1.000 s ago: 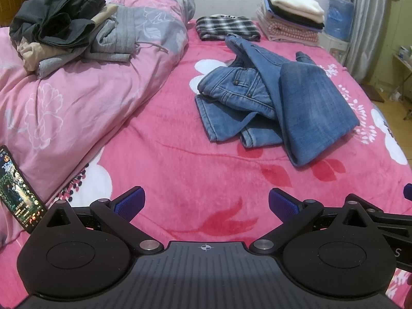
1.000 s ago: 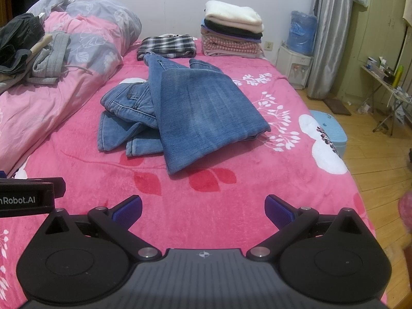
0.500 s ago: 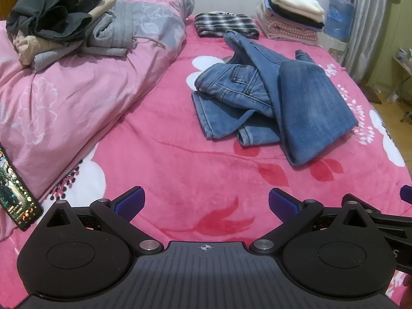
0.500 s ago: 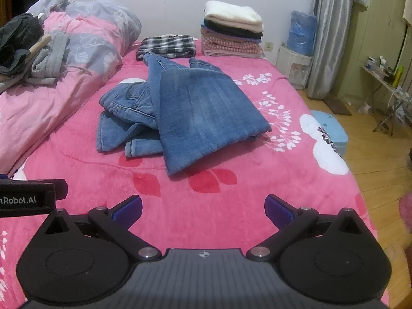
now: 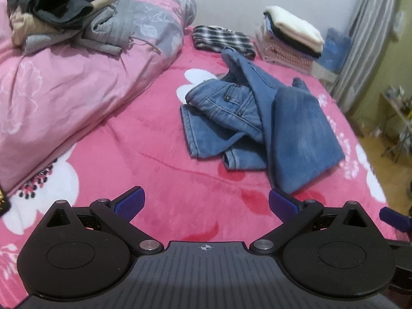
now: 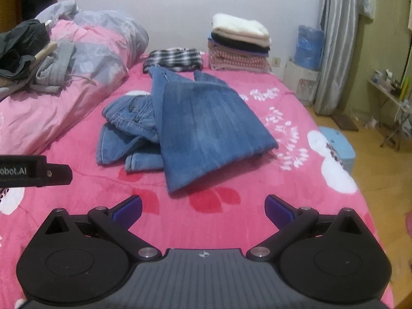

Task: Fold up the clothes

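Blue jeans (image 5: 270, 121) (image 6: 200, 123) lie partly folded in the middle of the pink bed, one wide leg laid over a bunched waistband and cuffs. My left gripper (image 5: 205, 203) hovers open over the blanket, short of the jeans, with nothing between its blue pads. My right gripper (image 6: 203, 207) is open too, just in front of the jeans' near corner. The left tool's body (image 6: 33, 171) shows at the left edge of the right wrist view. A pile of unfolded dark, beige and grey clothes (image 5: 64, 13) (image 6: 33, 56) rests on the duvet at left.
A stack of folded clothes (image 5: 291, 38) (image 6: 239, 43) and a checked folded garment (image 5: 222, 40) (image 6: 175, 59) sit at the far end of the bed. A pink and grey duvet (image 5: 51, 90) rises on the left. The bed's right edge (image 6: 360, 198) drops to a wooden floor with a blue stool (image 6: 340, 149).
Both grippers have moved forward and slightly toward the jeans, which look closer now. The phone at the left edge has slipped almost out of the left view. Both grippers stay open.
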Tool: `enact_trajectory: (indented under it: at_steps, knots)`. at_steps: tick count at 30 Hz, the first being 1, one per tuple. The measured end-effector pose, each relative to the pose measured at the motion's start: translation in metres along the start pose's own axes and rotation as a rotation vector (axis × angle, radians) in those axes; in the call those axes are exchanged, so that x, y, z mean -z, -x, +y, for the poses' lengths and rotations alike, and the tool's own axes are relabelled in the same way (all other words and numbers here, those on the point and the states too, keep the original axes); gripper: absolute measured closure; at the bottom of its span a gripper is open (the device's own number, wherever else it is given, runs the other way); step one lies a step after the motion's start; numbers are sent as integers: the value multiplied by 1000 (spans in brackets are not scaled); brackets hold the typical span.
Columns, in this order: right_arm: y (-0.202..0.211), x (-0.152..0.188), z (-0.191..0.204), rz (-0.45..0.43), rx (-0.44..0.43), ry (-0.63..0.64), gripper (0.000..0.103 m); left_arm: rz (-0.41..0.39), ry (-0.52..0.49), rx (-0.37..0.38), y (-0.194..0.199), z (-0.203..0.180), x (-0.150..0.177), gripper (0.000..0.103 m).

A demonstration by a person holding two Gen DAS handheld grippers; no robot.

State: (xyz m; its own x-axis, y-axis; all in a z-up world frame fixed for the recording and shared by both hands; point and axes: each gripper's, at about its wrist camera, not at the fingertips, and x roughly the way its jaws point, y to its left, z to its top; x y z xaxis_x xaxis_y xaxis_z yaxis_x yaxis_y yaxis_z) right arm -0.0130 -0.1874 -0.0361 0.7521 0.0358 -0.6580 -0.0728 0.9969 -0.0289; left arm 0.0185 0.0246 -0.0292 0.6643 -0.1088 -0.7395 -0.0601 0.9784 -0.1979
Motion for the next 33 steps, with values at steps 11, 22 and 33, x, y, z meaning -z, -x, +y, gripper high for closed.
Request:
enact_trajectory:
  at_steps: [11, 22, 33]
  knots:
    - [-28, -36, -19, -202, -35, 62, 0, -27, 115, 52, -43, 28, -34, 0]
    - [-75, -94, 6, -227, -124, 330, 0, -78, 109, 162, -108, 24, -69, 9]
    - [-125, -75, 51, -146, -85, 549, 0, 3, 207, 240, -171, 24, -71, 46]
